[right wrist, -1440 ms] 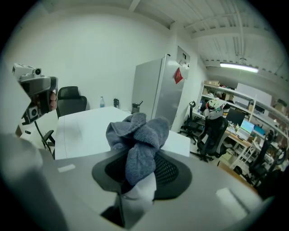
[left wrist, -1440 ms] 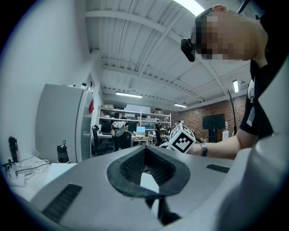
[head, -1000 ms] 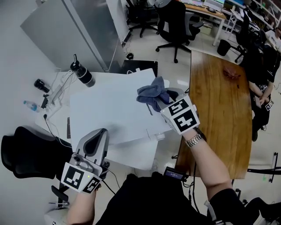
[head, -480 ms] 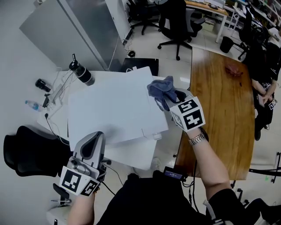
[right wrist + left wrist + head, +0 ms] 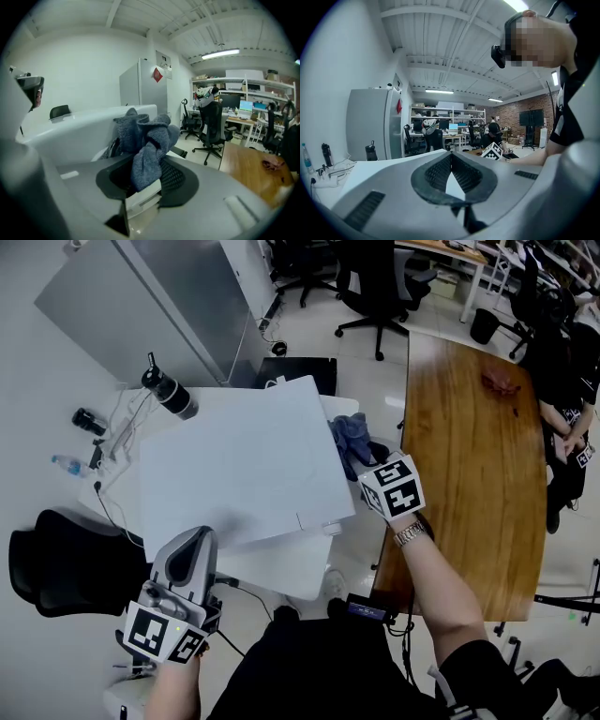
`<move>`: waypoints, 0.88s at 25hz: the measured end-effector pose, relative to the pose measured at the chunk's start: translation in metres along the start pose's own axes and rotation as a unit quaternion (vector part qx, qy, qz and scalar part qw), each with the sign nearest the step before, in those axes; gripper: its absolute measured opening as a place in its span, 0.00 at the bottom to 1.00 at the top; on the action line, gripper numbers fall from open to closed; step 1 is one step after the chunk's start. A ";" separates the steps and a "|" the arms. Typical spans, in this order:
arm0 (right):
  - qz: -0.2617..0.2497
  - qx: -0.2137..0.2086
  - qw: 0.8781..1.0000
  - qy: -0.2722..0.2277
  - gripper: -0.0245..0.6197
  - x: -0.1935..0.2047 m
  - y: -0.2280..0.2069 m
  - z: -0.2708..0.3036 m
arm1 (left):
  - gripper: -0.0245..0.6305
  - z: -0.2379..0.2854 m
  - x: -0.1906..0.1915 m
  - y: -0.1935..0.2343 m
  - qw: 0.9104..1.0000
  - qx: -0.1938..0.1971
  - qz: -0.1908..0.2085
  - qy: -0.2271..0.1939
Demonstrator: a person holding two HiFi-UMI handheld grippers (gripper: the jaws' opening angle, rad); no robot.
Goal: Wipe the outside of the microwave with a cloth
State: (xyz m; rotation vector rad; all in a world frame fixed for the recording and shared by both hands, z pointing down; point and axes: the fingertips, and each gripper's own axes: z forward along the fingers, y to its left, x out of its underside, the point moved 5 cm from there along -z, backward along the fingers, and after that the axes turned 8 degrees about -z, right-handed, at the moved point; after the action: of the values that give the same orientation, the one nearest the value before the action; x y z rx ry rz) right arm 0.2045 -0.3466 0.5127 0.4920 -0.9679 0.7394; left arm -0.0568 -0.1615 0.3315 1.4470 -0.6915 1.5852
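The microwave point(image 5: 244, 465) stands on a white tabletop point(image 5: 281, 570), and the head view shows its plain white top.

The right gripper point(image 5: 367, 463) is at the microwave's right side, near the far right corner and below the level of the top. Its fingers point(image 5: 176, 180) stand partly open and clamp a bunched grey-blue cloth point(image 5: 351, 438). In the right gripper view the cloth point(image 5: 147, 140) rises out of the right gripper point(image 5: 145, 180) in thick folds, and the microwave's white side lies just to its left. Whether the cloth touches that side cannot be told.

The left gripper point(image 5: 192, 542) is at the microwave's near left corner and points toward it. In the left gripper view the left gripper point(image 5: 451, 164) is empty. Its fingers point(image 5: 433, 171) are fully closed tip to tip with nothing between them.

A black bottle point(image 5: 170, 394) stands at the microwave's far left corner, with loose white cables beside it. A grey cabinet point(image 5: 150, 306) rises beyond the microwave's far left corner. A black chair point(image 5: 66, 563) sits left of the microwave's near left corner. A wooden tabletop point(image 5: 469, 446) runs along to the right of the microwave, across a strip of floor.
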 end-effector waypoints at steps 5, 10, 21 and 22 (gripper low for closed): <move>0.013 -0.006 1.000 0.019 0.23 0.023 0.000 0.016 | 0.04 0.001 0.001 -0.001 1.000 -0.007 0.000 0.006; 0.025 -0.011 0.999 0.042 0.23 0.046 -0.002 0.033 | 0.04 0.001 0.006 0.001 1.000 -0.014 -0.002 0.014; 0.045 -0.015 0.995 0.089 0.23 0.083 -0.002 0.062 | 0.04 -0.003 0.015 0.008 0.999 -0.029 -0.008 0.031; 0.047 -0.014 0.994 0.093 0.23 0.085 -0.002 0.063 | 0.04 -0.003 0.015 0.008 0.999 -0.030 -0.008 0.031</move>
State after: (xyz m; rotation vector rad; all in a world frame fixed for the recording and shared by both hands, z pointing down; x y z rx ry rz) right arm 0.2014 -0.3614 0.6173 0.3483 -0.8302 0.8403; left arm -0.0646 -0.1594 0.3469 1.3511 -0.6826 1.5775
